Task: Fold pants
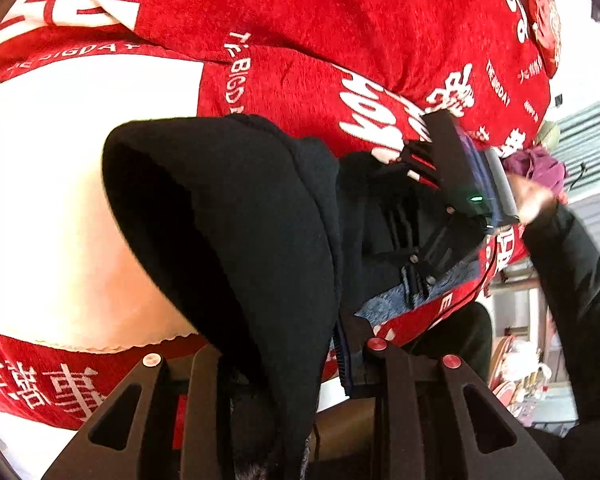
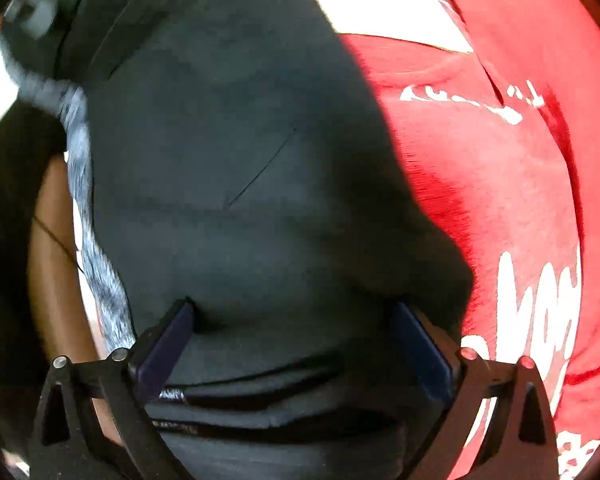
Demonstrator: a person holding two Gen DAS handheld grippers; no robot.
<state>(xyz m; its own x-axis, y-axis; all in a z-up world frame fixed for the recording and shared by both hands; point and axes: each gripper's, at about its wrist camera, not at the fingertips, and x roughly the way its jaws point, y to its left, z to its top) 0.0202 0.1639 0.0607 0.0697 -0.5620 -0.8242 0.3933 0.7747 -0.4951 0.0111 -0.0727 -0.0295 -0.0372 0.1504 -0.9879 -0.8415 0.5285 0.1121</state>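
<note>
The black pants [image 1: 236, 216] lie on a red and white printed blanket [image 1: 300, 20]. In the left wrist view a fold of the pants hangs up between my left gripper's [image 1: 284, 364] fingers, which are shut on it. The right gripper [image 1: 452, 184] shows beyond, pressed onto the pants. In the right wrist view the pants [image 2: 236, 160] fill the frame, and my right gripper [image 2: 292, 320] stands wide open with its blue-padded fingers [image 2: 164, 344] resting on the cloth. A grey fleecy lining [image 2: 84, 184] shows at the pants' left edge.
The blanket [image 2: 500, 184] spreads on all sides of the pants. A wooden edge [image 2: 48, 264] shows at the left. The person's dark sleeve [image 1: 572, 288] and a cluttered room lie to the right.
</note>
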